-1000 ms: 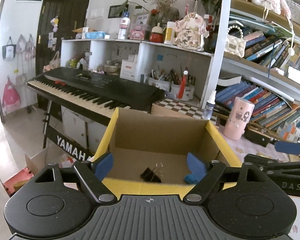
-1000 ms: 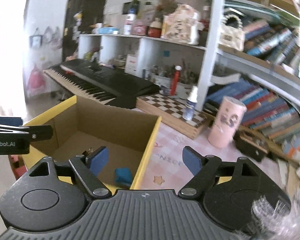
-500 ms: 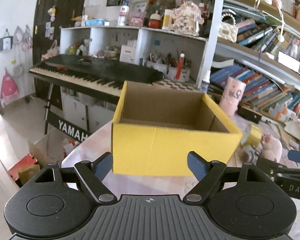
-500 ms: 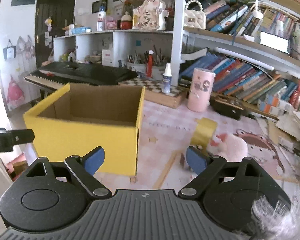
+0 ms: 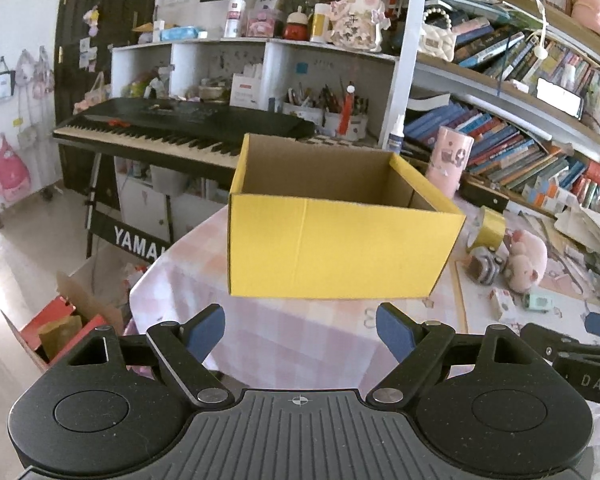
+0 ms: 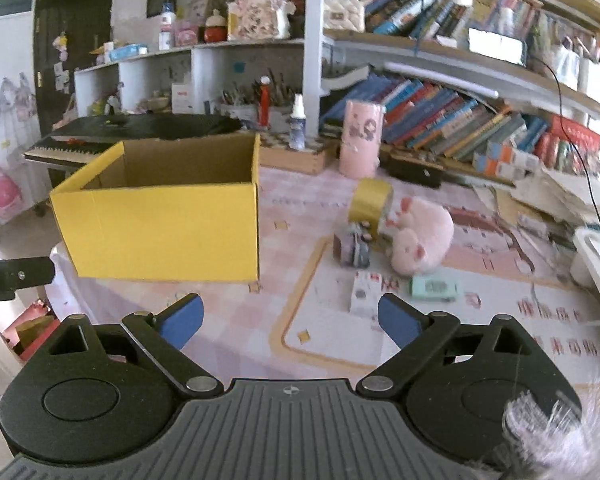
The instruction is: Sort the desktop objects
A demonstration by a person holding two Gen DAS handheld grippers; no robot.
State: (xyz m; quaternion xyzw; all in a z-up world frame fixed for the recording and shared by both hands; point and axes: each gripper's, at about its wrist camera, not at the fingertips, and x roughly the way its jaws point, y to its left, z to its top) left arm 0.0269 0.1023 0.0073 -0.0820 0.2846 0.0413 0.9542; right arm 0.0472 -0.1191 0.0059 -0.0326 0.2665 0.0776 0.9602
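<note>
An open-topped yellow cardboard box [image 5: 340,248] [image 6: 160,232] stands on the pink checked tablecloth; its inside is hidden from both views. To its right lie a gold tape roll [image 6: 370,200], a pink plush pig [image 6: 420,236], a small patterned roll [image 6: 352,246], a little white box [image 6: 366,292] and a mint green packet [image 6: 434,288]. My left gripper [image 5: 300,320] hovers short of the box's front wall, jaws opening, nothing between them. My right gripper [image 6: 290,312] hangs over the cloth near the box's right corner, jaws opening and empty.
A pink cup [image 6: 360,140], a spray bottle [image 6: 298,128] and leaning books [image 6: 452,120] line the back. A black keyboard [image 5: 172,124] stands beyond the table's left edge [image 5: 160,272], with a cardboard box [image 5: 60,320] on the floor. Papers pile up at far right.
Both grippers have drawn back from over the box, so its binder clip and blue item are out of sight. The right view has swung right onto the clutter, and its jaws have widened.
</note>
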